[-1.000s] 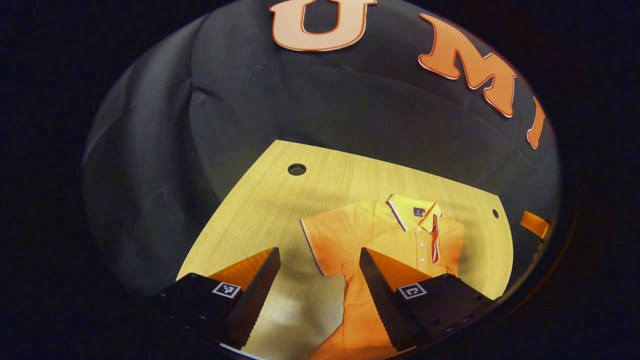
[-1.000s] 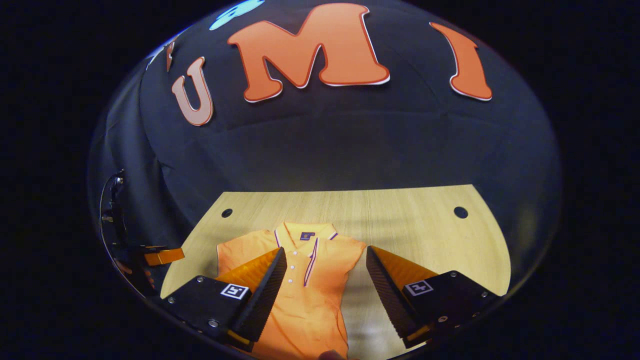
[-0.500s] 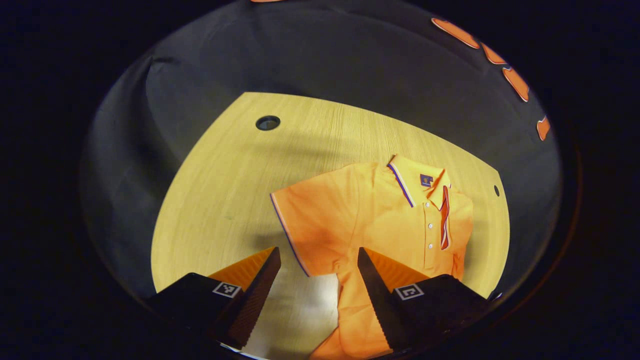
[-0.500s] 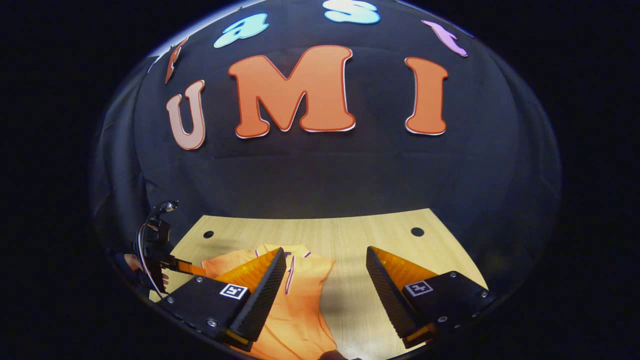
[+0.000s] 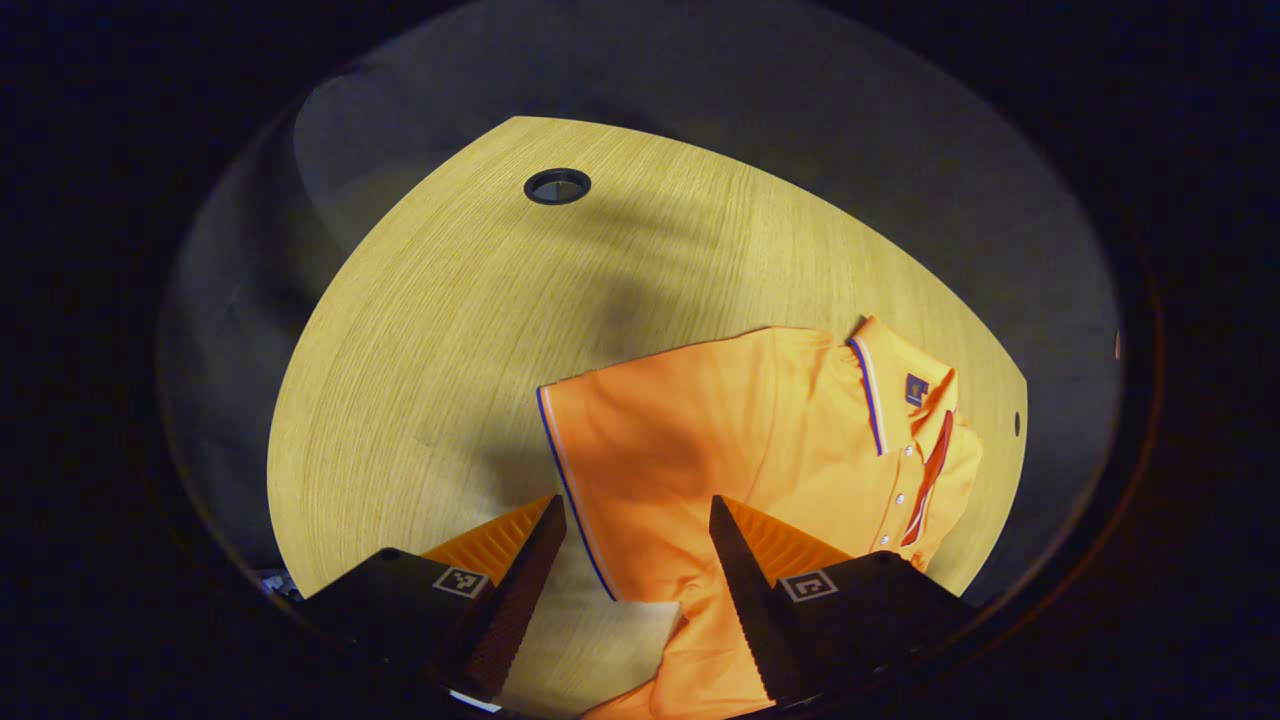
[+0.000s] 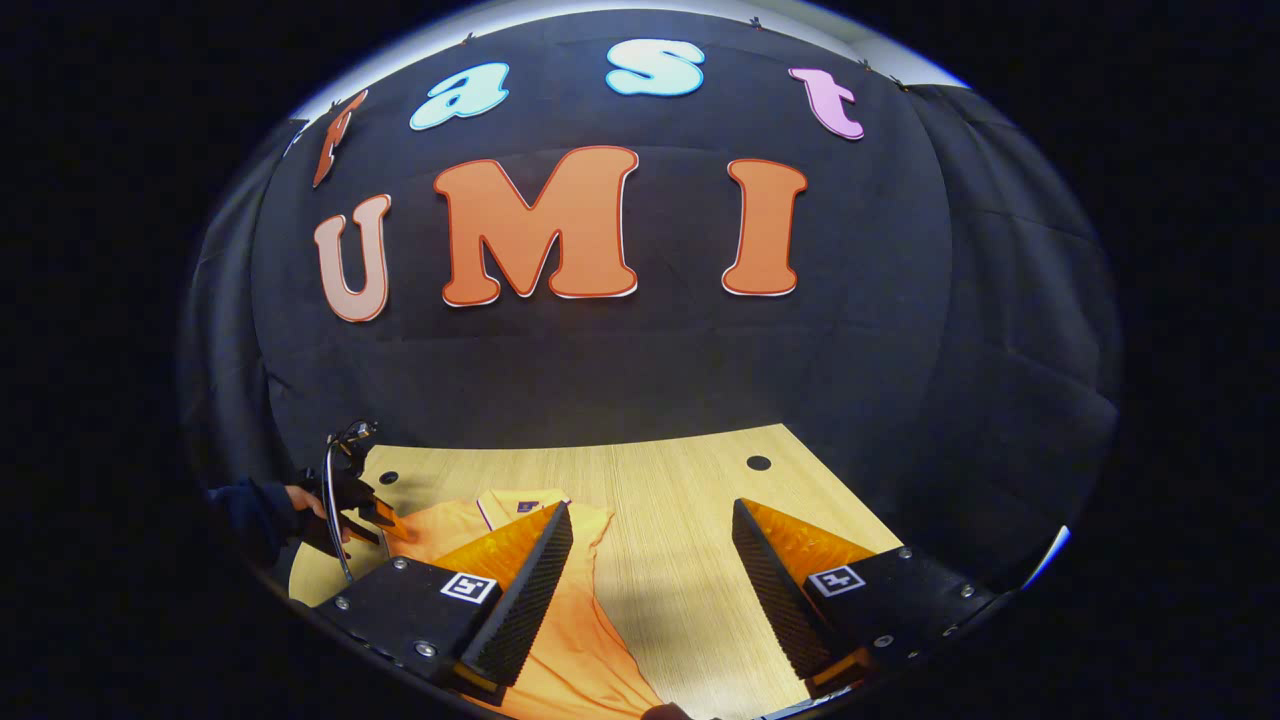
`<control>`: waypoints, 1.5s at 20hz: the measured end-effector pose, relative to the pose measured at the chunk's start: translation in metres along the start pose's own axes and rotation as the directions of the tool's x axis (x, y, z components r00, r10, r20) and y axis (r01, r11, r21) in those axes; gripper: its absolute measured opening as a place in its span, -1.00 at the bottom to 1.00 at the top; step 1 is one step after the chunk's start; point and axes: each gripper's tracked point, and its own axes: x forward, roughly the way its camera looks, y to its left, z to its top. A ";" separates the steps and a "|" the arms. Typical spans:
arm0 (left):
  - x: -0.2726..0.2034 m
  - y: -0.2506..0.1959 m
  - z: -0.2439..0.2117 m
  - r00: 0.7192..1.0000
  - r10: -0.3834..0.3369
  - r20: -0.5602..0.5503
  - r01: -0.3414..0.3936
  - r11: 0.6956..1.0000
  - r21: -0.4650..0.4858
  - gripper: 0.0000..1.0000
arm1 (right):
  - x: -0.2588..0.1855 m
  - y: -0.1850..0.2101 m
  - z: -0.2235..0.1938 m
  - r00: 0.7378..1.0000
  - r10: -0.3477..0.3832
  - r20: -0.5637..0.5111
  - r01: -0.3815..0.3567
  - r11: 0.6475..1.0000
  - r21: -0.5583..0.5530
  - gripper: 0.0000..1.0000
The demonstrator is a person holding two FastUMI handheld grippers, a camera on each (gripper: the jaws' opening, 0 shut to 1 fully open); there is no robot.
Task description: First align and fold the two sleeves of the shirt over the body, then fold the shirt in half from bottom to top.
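Left gripper view puts the left gripper [image 5: 635, 590] open right over the sleeve [image 5: 640, 460] of the orange shirt [image 5: 790, 440], whose trimmed hem runs from 12 to 6 o'clock between the fingers. The shirt body and collar [image 5: 880, 380] lie toward 2 o'clock, so the fold should go that way. Free bench [image 5: 430, 330] spreads at 10 o'clock. The right gripper [image 6: 650, 590] is open (well above the bench, I judge), with the shirt at its 8 o'clock.

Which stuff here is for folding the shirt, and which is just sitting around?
For the job:
orange polo shirt with purple-striped collar
left tongs, open over its sleeve
right tongs, open

Just there:
light wooden table
round hole in the tabletop
black cloth wall
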 end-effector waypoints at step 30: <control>-0.036 -0.064 0.031 0.971 -0.208 0.119 0.181 0.961 0.209 -0.87 | -0.029 -0.023 -0.040 0.997 -0.019 -0.069 0.023 0.999 0.049 0.95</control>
